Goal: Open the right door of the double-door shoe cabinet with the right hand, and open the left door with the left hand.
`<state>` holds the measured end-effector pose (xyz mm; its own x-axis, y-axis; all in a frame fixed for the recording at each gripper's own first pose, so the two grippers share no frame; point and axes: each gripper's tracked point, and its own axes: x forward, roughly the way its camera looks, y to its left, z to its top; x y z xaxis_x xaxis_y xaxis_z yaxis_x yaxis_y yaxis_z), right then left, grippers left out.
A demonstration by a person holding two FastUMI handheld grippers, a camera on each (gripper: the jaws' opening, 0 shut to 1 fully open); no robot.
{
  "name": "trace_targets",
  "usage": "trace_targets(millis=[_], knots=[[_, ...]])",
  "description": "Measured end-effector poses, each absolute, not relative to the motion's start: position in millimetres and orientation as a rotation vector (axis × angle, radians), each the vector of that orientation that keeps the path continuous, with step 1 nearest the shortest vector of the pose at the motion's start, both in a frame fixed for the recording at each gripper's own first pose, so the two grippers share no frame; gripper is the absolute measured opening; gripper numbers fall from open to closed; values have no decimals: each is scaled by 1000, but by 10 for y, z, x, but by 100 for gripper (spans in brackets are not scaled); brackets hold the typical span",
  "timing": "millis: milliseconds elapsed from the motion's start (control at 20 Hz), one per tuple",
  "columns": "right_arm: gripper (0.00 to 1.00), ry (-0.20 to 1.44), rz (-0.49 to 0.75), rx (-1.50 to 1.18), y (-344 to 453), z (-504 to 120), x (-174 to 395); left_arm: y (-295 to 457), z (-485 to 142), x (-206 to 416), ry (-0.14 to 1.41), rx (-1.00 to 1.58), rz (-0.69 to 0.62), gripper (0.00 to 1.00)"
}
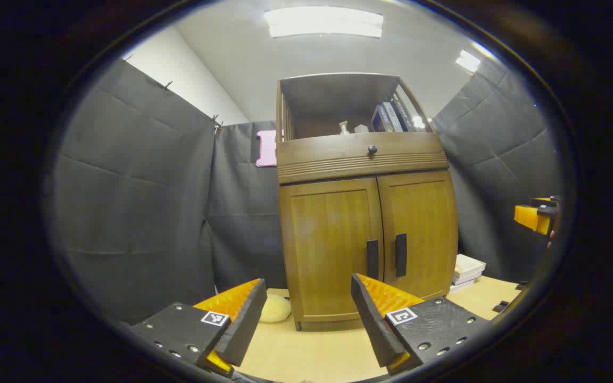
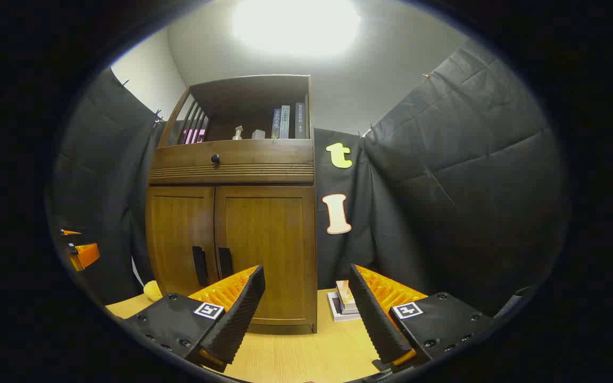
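Observation:
A brown wooden shoe cabinet point(image 1: 365, 234) stands ahead with both doors shut. Its left door point(image 1: 330, 244) and right door point(image 1: 423, 229) carry black vertical handles, the left handle point(image 1: 372, 259) and the right handle point(image 1: 400, 255), side by side at the centre seam. My left gripper point(image 1: 306, 319) is open, well short of the cabinet. In the right gripper view the cabinet point(image 2: 232, 239) sits left of centre, its right door point(image 2: 266, 250) and right handle point(image 2: 225, 262) shut; my right gripper point(image 2: 306, 314) is open and empty, at a distance. The other gripper point(image 1: 538, 215) shows at the right edge.
A drawer with a round knob point(image 1: 372, 150) and an open shelf with books point(image 1: 389, 117) top the cabinet. Stacked books point(image 2: 345, 300) lie on the light wooden floor right of it; a pale yellow soft thing point(image 1: 275, 308) lies at its left. Black cloth walls enclose the booth.

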<state>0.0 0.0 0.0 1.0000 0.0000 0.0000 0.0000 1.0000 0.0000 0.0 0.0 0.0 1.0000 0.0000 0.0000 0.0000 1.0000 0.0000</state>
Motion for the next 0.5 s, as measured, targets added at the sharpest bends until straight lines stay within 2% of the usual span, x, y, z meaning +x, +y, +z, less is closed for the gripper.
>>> trace_targets(millis=[100, 500], knots=[[96, -6, 6, -2, -1, -4, -4, -2, 22, -1, -8, 5, -2, 93], [99, -2, 32, -1, 91, 3, 137, -3, 87, 20, -18, 17, -26, 93]])
